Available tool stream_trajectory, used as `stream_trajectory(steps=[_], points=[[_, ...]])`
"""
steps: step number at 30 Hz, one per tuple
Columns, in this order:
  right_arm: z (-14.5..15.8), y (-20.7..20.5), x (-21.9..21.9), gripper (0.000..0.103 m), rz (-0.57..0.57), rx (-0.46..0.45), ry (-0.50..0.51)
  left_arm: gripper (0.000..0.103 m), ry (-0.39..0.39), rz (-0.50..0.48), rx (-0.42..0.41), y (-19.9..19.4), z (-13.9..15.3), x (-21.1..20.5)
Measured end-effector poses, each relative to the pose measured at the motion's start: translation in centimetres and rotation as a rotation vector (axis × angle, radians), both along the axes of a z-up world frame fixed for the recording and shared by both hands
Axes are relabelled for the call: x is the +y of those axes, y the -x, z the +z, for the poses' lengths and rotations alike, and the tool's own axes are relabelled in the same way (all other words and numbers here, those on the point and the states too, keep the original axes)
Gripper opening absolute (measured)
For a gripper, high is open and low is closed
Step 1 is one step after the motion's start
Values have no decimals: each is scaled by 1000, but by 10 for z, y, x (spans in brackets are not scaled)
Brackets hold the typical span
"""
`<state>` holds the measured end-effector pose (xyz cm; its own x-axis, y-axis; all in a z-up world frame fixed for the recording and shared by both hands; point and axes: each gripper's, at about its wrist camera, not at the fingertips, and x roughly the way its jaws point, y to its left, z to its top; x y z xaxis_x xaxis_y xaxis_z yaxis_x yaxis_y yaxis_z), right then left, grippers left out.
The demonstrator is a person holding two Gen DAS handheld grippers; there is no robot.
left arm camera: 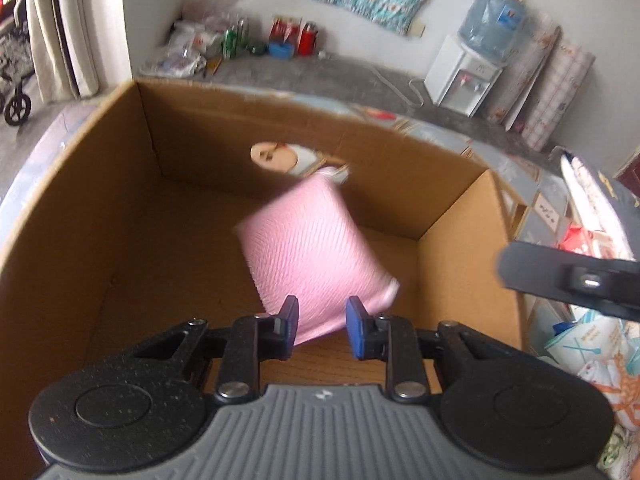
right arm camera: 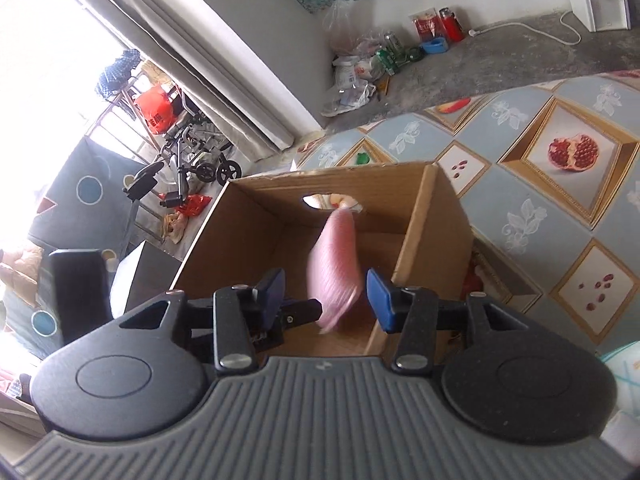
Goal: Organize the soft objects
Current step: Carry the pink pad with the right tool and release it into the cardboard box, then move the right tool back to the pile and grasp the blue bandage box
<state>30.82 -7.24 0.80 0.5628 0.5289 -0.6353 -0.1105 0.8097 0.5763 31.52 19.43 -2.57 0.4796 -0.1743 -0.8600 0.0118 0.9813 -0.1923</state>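
A pink ribbed pillow [left arm camera: 312, 244] hangs tilted on one corner inside an open cardboard box [left arm camera: 280, 100], blurred as if moving. In the left wrist view its lower corner shows just beyond my left gripper [left arm camera: 322, 328], whose blue pads stand a little apart without pressing on it. From the right wrist view the pillow [right arm camera: 336, 264] appears edge-on between the fingers of my right gripper [right arm camera: 324, 296], which is open with a gap on the left side. The box [right arm camera: 424, 216] has an oval handle hole in its far wall. A right gripper finger [left arm camera: 568, 276] reaches over the box's right wall.
The box stands on a cloth with fruit pictures [right arm camera: 572, 152]. Printed soft packs [left arm camera: 592, 340] lie to its right. Beyond are a water dispenser [left arm camera: 464, 76], cans and bags on the floor [left arm camera: 240, 44], curtains and a wheelchair [right arm camera: 192, 152].
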Motion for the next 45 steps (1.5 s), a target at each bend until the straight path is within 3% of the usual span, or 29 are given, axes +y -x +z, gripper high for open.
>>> stream_trajectory(steps=[3, 7, 12, 14, 16, 24, 30, 33, 38, 45], points=[[2, 3, -13, 46, -5, -15, -12, 28, 11, 36, 19, -6, -2, 6], [3, 6, -28, 46, -18, -28, -24, 43, 69, 121, 72, -18, -7, 22], [-5, 7, -36, 46, -26, -20, -45, 42, 149, 241, 210, -38, -31, 37], [-8, 8, -37, 47, -27, -15, -46, 45, 226, 295, 233, -47, -35, 41], [-11, 8, -39, 47, -27, -8, -47, 45, 238, 309, 237, -54, -34, 41], [-19, 6, -42, 47, -31, 10, -52, 43, 23, 79, 163, -53, -17, 7], [-18, 8, -45, 48, -29, 12, -49, 41, -112, -228, 75, -41, -4, -29], [-19, 10, -48, 48, -34, 15, -48, 41, -155, -335, 30, -36, 0, -43], [-24, 12, -52, 49, -44, 26, -49, 42, -125, -323, -30, -33, -4, -48], [-21, 21, -62, 50, -64, 25, -46, 48, 13, -155, -52, -46, -6, -40]])
